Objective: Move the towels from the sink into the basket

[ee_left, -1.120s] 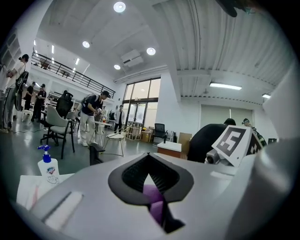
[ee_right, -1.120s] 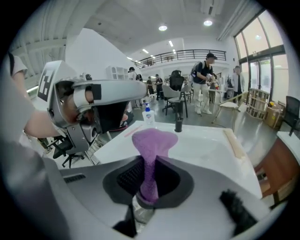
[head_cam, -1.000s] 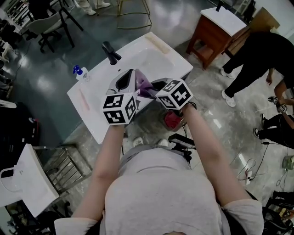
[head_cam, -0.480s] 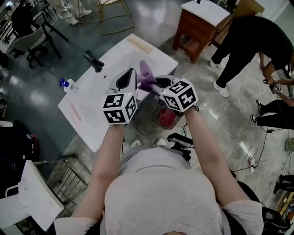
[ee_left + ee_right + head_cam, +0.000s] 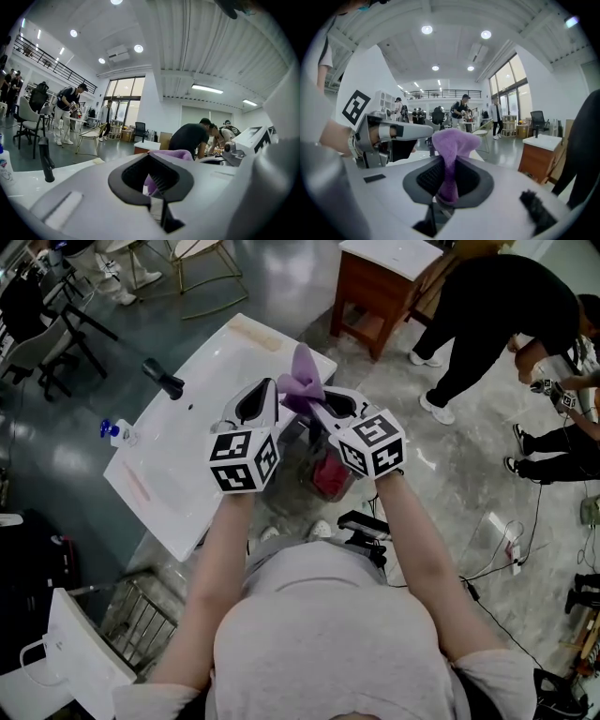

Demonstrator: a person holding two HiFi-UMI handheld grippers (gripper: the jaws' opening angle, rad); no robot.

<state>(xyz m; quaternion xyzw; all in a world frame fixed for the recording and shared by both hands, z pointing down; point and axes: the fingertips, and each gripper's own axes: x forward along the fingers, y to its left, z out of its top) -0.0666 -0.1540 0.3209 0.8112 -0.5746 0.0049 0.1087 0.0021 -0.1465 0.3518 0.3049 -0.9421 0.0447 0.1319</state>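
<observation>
The purple towel (image 5: 302, 382) is held up in the air between the two grippers. It is clear of the sink (image 5: 178, 465), just right of the sink's near right corner, and above a dark basket (image 5: 292, 465) in which something red (image 5: 331, 479) is seen. A second ago the towel was stretched low over the basin's near edge. Now it is bunched into an upright tuft and has been carried rightward, so the white sink and its black faucet (image 5: 161, 378) are left further to the left in the head view. The right gripper (image 5: 322, 404) is clamped on the towel: in its own view the cloth is pinched between the ribbed pads, with a tuft standing above them, and that grip is unchanged over the last second. The jaws of the left gripper (image 5: 270, 392) are drawn together on a thinner fold of the same towel, of which a strip is seen beside its pad. The lift out of the sink is therefore judged done for this towel, and the transfer is under way. What remains is for it to be lowered over the basket and released by both pairs of jaws. No other towel is seen in the part of the basin that shows. At the far right, well apart from the work, a wooden cabinet (image 5: 380, 287) and a person in black (image 5: 497, 315), bent over, are seen.
</observation>
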